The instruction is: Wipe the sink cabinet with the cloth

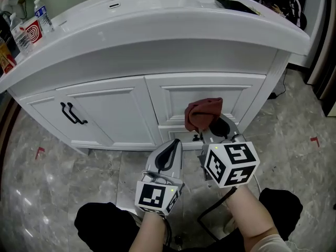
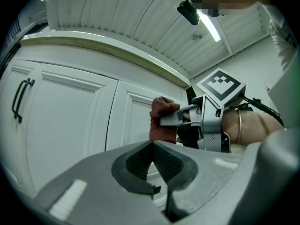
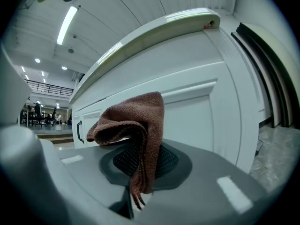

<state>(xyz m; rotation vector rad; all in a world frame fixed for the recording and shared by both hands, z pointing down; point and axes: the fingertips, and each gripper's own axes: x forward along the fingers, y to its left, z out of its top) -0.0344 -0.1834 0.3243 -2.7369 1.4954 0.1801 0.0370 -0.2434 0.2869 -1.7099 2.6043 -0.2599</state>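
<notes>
Right gripper view shows the right tool [image 3: 140,165] clamped on a brown cloth [image 3: 136,118], which bunches above its jaws, close to the white cabinet [image 3: 201,107]. Left gripper view shows the left tool [image 2: 153,165] closed on nothing. Only the head view shows a water bottle [image 1: 42,16] on the table [image 1: 173,20]; its label is unreadable.

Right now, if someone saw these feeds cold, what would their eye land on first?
The reddish-brown cloth, bunched and clamped in the right tongs, stands out against the white sink cabinet, held up in front of its right-hand panel. Next come the left tongs, shut on nothing and low beside the right ones, and the black handles on the left door.
</notes>
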